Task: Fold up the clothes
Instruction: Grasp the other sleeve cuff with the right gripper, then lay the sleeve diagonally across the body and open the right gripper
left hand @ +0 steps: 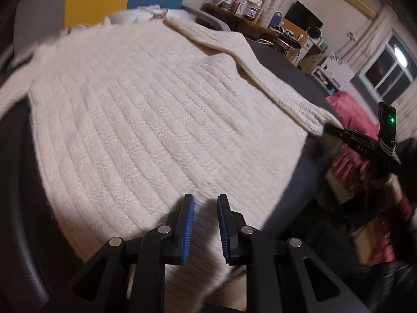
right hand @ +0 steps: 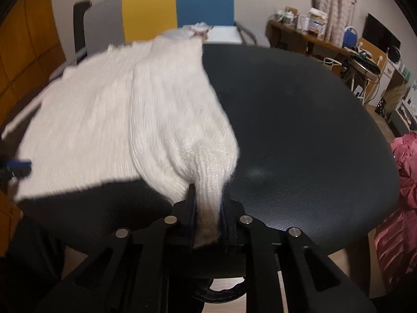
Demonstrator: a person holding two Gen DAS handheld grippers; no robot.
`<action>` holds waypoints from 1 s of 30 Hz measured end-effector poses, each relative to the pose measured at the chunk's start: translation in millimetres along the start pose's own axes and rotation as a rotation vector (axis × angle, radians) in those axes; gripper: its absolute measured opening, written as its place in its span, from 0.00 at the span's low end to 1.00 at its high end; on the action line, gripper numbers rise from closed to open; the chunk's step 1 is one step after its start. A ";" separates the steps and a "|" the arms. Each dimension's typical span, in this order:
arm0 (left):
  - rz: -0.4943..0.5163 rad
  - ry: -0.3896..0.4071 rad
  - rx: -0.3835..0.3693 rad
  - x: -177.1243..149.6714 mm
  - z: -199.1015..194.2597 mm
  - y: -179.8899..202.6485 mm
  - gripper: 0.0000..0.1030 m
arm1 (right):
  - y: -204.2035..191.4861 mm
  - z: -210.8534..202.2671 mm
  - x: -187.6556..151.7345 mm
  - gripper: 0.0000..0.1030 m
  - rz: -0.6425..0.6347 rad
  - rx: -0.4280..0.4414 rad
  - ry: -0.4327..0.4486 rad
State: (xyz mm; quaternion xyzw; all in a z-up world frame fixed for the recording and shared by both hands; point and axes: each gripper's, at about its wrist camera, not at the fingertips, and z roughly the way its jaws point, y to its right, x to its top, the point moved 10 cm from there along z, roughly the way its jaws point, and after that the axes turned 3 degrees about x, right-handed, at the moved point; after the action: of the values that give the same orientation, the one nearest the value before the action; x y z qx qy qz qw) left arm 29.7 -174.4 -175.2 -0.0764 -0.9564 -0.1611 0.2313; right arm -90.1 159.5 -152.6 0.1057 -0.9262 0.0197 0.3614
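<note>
Sweater: a cream ribbed knit sweater (left hand: 146, 109) lay spread over the near-left part of a dark round table (right hand: 299, 130), its body flat and one sleeve running along its right edge
Sleeve: the sleeve (right hand: 182, 130) was drawn off the body toward the right gripper, its ribbed cuff bunched and lifted clear of the tabletop
Right gripper: the right gripper (right hand: 207, 214) had its jaws closed narrowly on the sleeve cuff, the knit squeezed between both black fingers; in the left wrist view it showed at the far right (left hand: 336, 130), touching the sleeve's end
Left gripper: the left gripper (left hand: 206, 224) was at the sweater's near hem with jaws apart, a strip of knit visible between the blue pads (left hand: 189, 224); whether they were touching the fabric could not be told
Table: bare dark surface lay to the right of the sweater
Surroundings: a grey, yellow and blue panel (right hand: 159, 10) stood behind the table, a cluttered wooden desk (right hand: 312, 36) along the wall, pink fabric (right hand: 406, 161) at the right edge
</note>
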 end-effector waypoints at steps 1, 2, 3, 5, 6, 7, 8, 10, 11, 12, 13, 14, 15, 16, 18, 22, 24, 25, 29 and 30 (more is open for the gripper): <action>0.019 0.018 0.014 5.3 -4.6 2.0 0.17 | 4.1 -4.5 6.2 0.14 -0.006 -0.016 0.013; 0.041 0.041 0.007 12.4 -10.5 7.0 0.17 | 8.1 -9.0 12.3 0.14 -0.012 -0.031 0.026; 0.063 0.063 -0.007 20.0 -16.8 12.9 0.17 | 12.1 -13.5 18.5 0.14 -0.018 -0.047 0.039; 0.096 0.106 -0.027 39.3 -23.1 24.3 0.18 | 20.1 -22.7 30.8 0.14 -0.031 -0.078 0.065; 0.107 0.121 -0.029 47.5 -23.0 28.1 0.18 | 29.1 -27.5 42.2 0.14 -0.047 -0.114 0.082; 0.116 0.122 -0.037 53.5 -19.8 31.7 0.18 | 40.8 -31.0 55.3 0.14 -0.056 -0.151 0.100; 0.123 0.120 -0.046 58.9 -15.6 35.2 0.18 | 51.7 -32.0 67.0 0.14 -0.052 -0.175 0.112; 0.177 0.100 -0.017 63.6 -1.1 41.2 0.18 | 72.0 -30.4 88.1 0.14 -0.042 -0.216 0.127; 0.206 0.089 0.001 65.7 6.5 44.0 0.18 | 81.9 -27.7 97.6 0.14 -0.039 -0.237 0.130; 0.237 0.065 0.006 64.7 15.2 47.8 0.18 | 92.0 -20.5 108.1 0.14 -0.025 -0.249 0.127; 0.256 0.046 -0.001 62.3 21.6 51.3 0.18 | 100.6 -11.6 117.9 0.14 -0.004 -0.250 0.121; 0.273 0.029 -0.008 59.5 27.1 53.6 0.18 | 108.7 -3.4 127.1 0.14 0.018 -0.249 0.117; 0.287 0.015 -0.002 55.3 32.7 53.2 0.18 | 116.6 5.2 135.8 0.14 0.040 -0.245 0.110; 0.300 0.002 0.007 50.7 38.3 52.0 0.18 | 124.4 14.1 144.3 0.14 0.062 -0.242 0.103; 0.326 -0.024 0.024 41.6 49.5 49.7 0.18 | 135.7 34.0 154.5 0.14 0.095 -0.231 0.082; 0.336 -0.029 0.015 32.0 57.2 45.9 0.18 | 149.1 77.0 162.4 0.14 0.129 -0.224 0.021; 0.350 -0.021 0.009 29.1 57.1 45.1 0.18 | 150.1 96.3 153.0 0.14 0.135 -0.224 -0.021; 0.358 -0.020 0.009 28.6 57.3 45.1 0.18 | 150.7 106.5 147.1 0.15 0.141 -0.223 -0.045; 0.335 -0.025 0.002 35.2 49.3 40.6 0.18 | 154.3 135.3 115.5 0.19 0.261 -0.143 -0.128; 0.332 -0.013 0.014 40.2 42.7 38.0 0.18 | 156.0 126.8 111.8 0.19 0.271 -0.151 -0.107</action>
State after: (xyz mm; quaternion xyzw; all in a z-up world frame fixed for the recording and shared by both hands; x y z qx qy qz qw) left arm -15.2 -121.2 -182.0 -0.2330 -0.9332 -0.1135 0.2489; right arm -287.2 277.3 -164.6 -0.0467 -0.9487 -0.0073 0.3127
